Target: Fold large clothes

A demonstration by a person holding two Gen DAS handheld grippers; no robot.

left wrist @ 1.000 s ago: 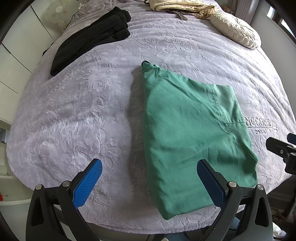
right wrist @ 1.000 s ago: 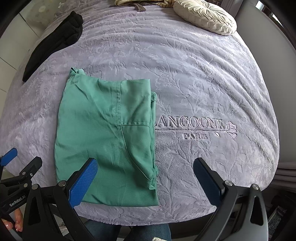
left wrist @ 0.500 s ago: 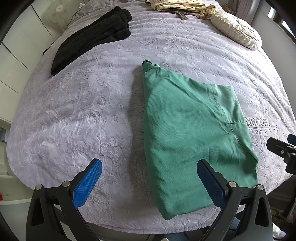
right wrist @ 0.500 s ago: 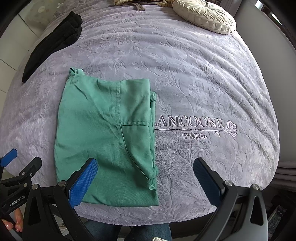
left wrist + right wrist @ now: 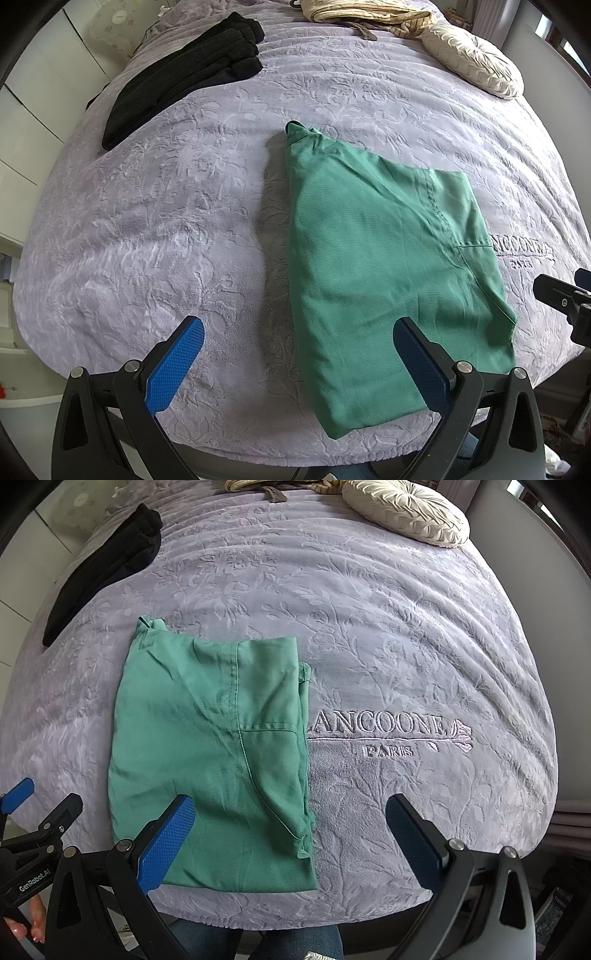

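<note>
A green garment (image 5: 384,266) (image 5: 214,746) lies folded into a flat rectangle near the front edge of a lilac bed cover (image 5: 166,221) (image 5: 406,635). My left gripper (image 5: 299,362) hovers open over the garment's near left edge, nothing between its blue pads. The right gripper (image 5: 288,834) is open too, its left pad above the garment's near right corner. Each gripper's tip shows at the side of the other view: the right gripper (image 5: 565,295) and the left gripper (image 5: 22,797).
A black folded garment (image 5: 184,74) (image 5: 107,565) lies at the far left of the bed. A cream round cushion (image 5: 472,59) (image 5: 406,509) and a striped beige cloth (image 5: 362,11) sit at the far end. White cupboards (image 5: 33,122) stand left; a hand (image 5: 26,923) holds the left gripper.
Nothing has visibly changed apart from a slight camera drift; both grippers stay open above the garment.
</note>
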